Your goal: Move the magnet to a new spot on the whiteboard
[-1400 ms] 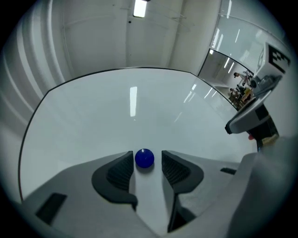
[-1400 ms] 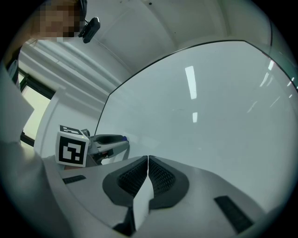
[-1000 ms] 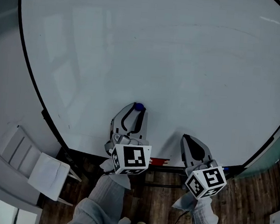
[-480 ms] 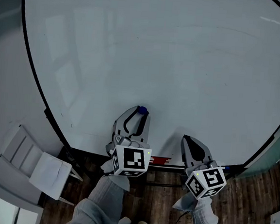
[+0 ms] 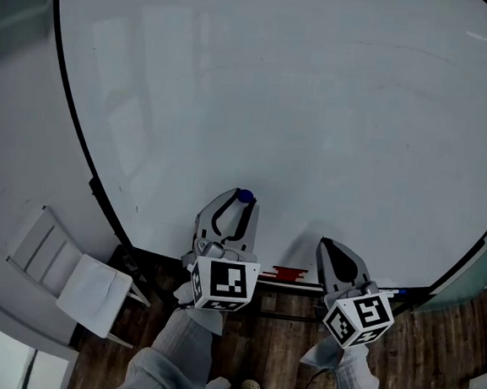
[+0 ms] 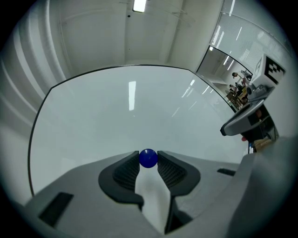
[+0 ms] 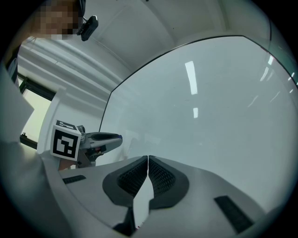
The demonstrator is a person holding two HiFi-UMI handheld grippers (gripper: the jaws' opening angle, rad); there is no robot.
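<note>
A small round blue magnet (image 6: 148, 158) sits between the two pads of my left gripper (image 6: 148, 161), which is shut on it. In the head view the magnet (image 5: 245, 196) shows at the tips of the left gripper (image 5: 241, 200), low on the whiteboard (image 5: 302, 110) near its bottom edge. My right gripper (image 5: 334, 245) hangs to the right, also low before the board, its jaws shut with nothing between them (image 7: 148, 160). From the right gripper view the left gripper (image 7: 95, 139) shows at the left with the blue magnet at its tip.
The whiteboard's bottom ledge (image 5: 291, 278) carries red and blue markers. A white folding chair (image 5: 67, 276) stands at the lower left on the dark wooden floor (image 5: 442, 351). The person's grey sleeves (image 5: 183, 349) fill the bottom of the head view.
The left gripper with the magnet has drifted a little lower on the board. The head view has shifted, so the board's frame sits further right. The right gripper stays put.
</note>
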